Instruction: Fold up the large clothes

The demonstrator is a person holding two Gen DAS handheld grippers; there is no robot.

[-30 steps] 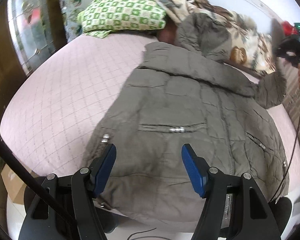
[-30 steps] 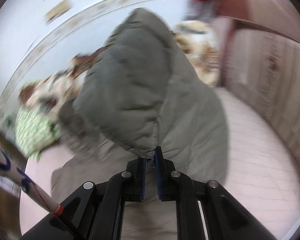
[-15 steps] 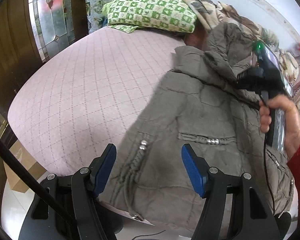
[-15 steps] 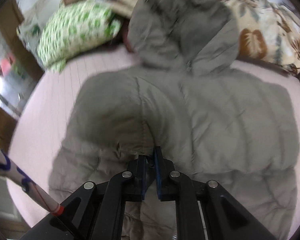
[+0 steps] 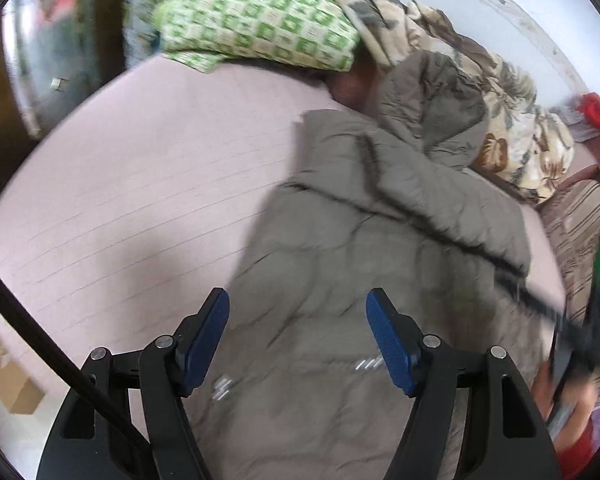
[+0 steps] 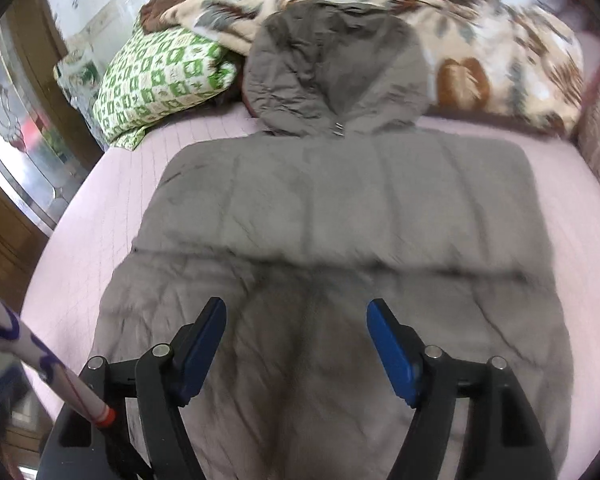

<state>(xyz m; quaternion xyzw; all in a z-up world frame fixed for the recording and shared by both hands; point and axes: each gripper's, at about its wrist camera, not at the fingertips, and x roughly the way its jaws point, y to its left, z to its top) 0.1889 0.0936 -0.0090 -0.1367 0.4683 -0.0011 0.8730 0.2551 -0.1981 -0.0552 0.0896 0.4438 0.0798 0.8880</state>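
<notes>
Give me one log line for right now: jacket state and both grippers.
jacket: flat on bed, sleeves folded in, hood toward pillow | left gripper: opening, empty | right gripper: opening, empty, above the jacket

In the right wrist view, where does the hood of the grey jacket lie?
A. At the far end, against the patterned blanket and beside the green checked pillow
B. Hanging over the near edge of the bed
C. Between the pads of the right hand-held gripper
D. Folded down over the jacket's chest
A: the hood lies at the jacket's far end, against the patterned blanket, with the green checked pillow to its left.
</notes>
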